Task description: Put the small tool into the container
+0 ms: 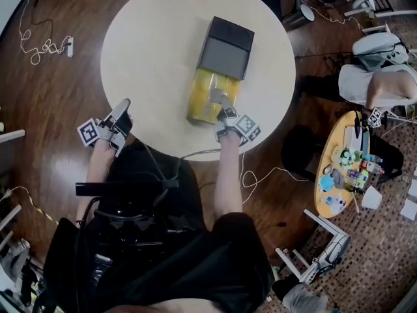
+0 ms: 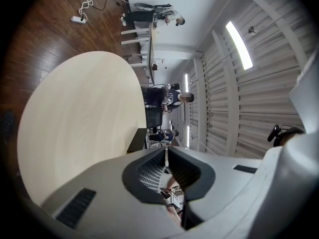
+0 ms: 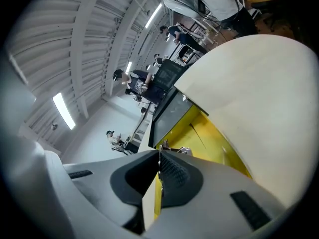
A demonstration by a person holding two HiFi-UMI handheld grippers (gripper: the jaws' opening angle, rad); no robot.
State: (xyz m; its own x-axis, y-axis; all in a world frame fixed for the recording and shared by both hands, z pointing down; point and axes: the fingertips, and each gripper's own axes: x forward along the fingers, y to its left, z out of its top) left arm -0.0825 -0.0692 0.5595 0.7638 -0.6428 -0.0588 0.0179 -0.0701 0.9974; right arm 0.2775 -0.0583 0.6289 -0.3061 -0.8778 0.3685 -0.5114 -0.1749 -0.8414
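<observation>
Right gripper [image 1: 219, 98]: jaws pinched on what looks like the small metal tool [image 3: 164, 145], over the yellow container's [image 1: 201, 95] uncovered end by the table's [image 1: 150, 57] near edge, apparently for dropping in | Left gripper [image 1: 122, 107]: jaws together, empty, idle at that edge.

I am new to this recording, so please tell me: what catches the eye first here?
A bright yellow container with a dark lid over its far half lies on the round cream table. At its near end the right gripper has its jaws shut on a small tool.
</observation>
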